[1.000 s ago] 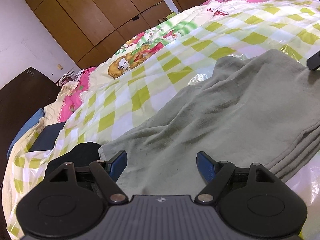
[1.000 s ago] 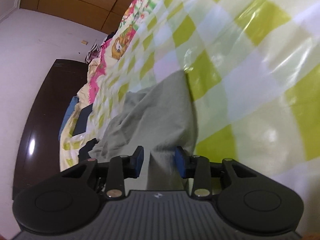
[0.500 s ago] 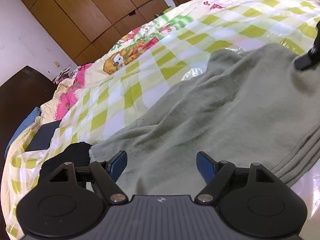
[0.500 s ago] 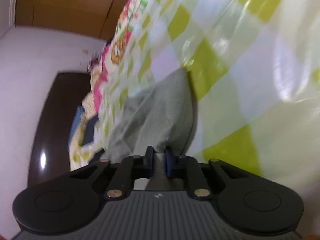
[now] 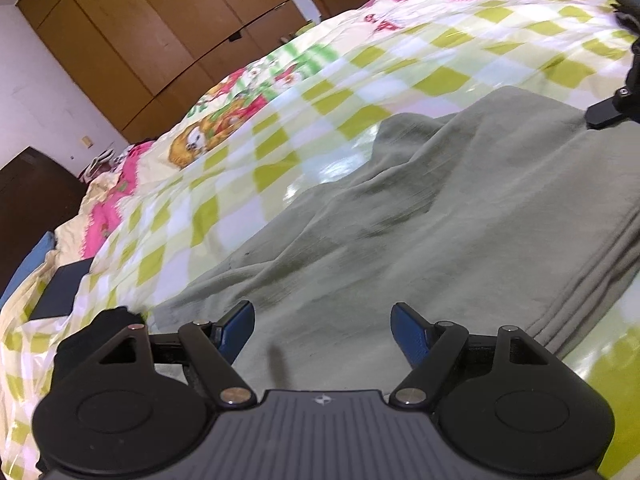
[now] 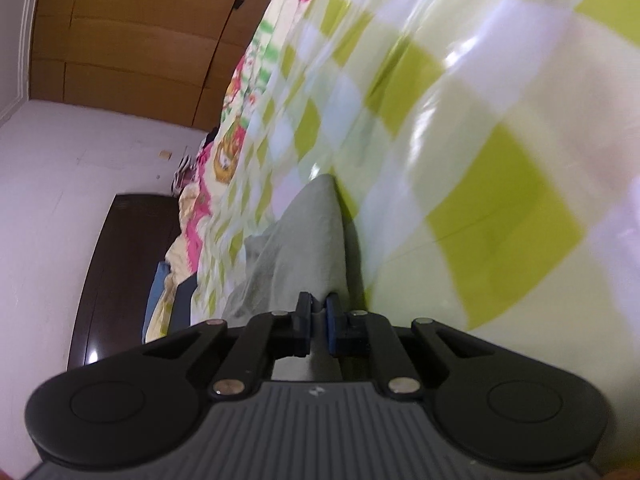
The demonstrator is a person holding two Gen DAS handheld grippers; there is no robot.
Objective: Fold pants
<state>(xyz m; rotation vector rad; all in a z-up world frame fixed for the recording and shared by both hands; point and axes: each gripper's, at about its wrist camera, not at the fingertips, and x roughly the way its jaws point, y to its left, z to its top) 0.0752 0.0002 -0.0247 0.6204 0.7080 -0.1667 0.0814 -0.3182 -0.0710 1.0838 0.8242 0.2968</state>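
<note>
Bed cover (image 5: 400, 64): glossy sheet in a lime, white and pale yellow check, crinkled and catching glare; at its far end a band of cartoon prints in pink, orange and green
Wardrobe (image 5: 160, 28): brown wooden panels with flat doors along the far wall, next to a white plastered wall
Headboard (image 6: 120, 272): dark, polished wood, standing against the white wall at the left of the bed
Pants (image 5: 440, 232): soft grey-green fleece, matte and rumpled, spread on the cover across the middle of the left wrist view; stacked folded edges show as parallel ridges at the lower right
Black cloth (image 5: 96, 332): a dark soft lump on the cover, just left of the near end of the pants, partly hidden behind the left gripper's linkage
Left gripper (image 5: 322, 326): blue-padded fingers spread wide and released, low over the near part of the pants, nothing between them
Right gripper (image 6: 319, 326): fingers clenched on a pinched edge of the pants, the fabric rising in a narrow ridge ahead of them; its black tip shows at the right edge of the left wrist view
</note>
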